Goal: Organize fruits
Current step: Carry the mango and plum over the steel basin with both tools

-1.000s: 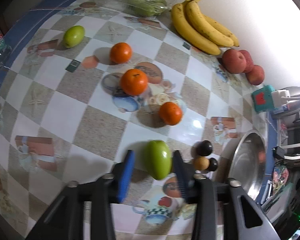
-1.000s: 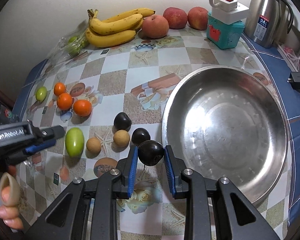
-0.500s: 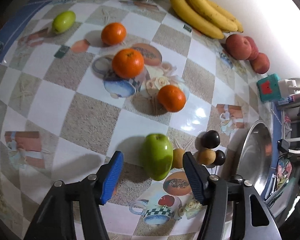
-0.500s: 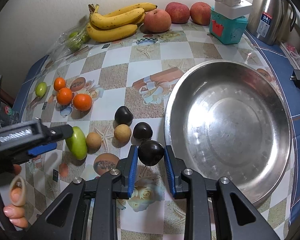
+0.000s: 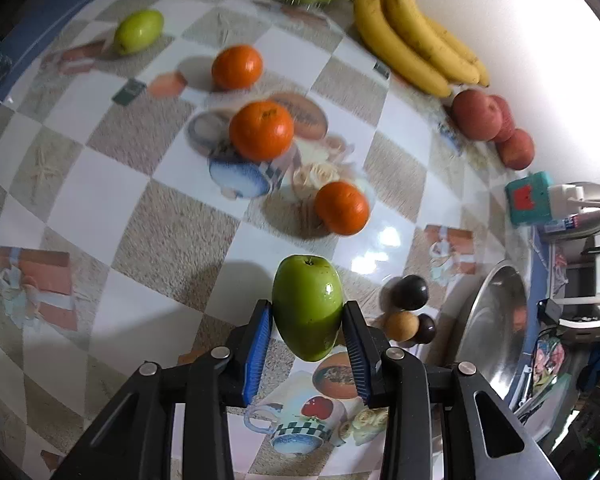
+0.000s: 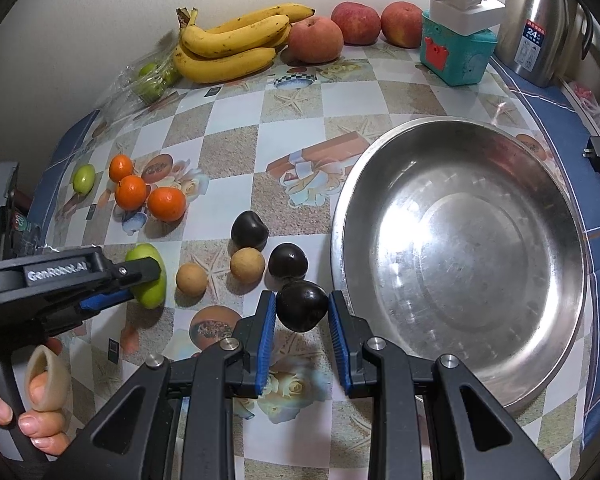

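My left gripper (image 5: 307, 354) is shut on a large green fruit (image 5: 308, 306), also seen in the right wrist view (image 6: 150, 276). My right gripper (image 6: 302, 334) is shut on a dark plum (image 6: 302, 306) just left of the steel bowl (image 6: 472, 360). Two more dark plums (image 6: 249, 231) (image 6: 288, 261) and two tan round fruits (image 6: 247, 265) (image 6: 191, 279) lie on the table. Three oranges (image 5: 261, 130) (image 5: 237, 67) (image 5: 342, 208) and a small green fruit (image 5: 139, 31) lie further back.
Bananas (image 6: 228, 46), three red apples (image 6: 315, 39) and a clear bag of green fruit (image 6: 150, 80) line the back wall. A teal box with a white power strip (image 6: 456, 46) and a steel kettle (image 6: 540, 24) stand at the back right.
My left gripper has closed on the large green fruit after standing open around it. My right gripper keeps hold of the dark plum, nearly in place.
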{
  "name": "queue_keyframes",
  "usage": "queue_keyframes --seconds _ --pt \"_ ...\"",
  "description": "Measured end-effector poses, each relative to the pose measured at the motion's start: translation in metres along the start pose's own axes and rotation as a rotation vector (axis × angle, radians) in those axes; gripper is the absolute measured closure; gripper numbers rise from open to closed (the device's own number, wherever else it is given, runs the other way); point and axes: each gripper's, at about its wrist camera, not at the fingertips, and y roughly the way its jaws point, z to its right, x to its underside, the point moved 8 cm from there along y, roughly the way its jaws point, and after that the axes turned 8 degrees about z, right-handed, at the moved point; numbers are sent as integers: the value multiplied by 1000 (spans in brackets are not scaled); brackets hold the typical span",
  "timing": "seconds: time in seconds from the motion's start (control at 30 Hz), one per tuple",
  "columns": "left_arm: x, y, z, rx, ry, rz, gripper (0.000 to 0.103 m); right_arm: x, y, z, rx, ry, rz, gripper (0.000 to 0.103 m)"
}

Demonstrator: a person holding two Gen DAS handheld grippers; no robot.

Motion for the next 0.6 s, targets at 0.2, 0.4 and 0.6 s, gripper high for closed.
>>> queue_keyframes --seconds 0.2,0.4,0.6 --pt "-4 -18 24 29 71 51 64 -12 -16 12 -24 59 46 75" --pt "6 -16 60 51 168 49 64 -17 -22 52 31 156 66 75" --pt "31 -10 99 105 266 6 64 -13 -21 100 123 247 57 75"
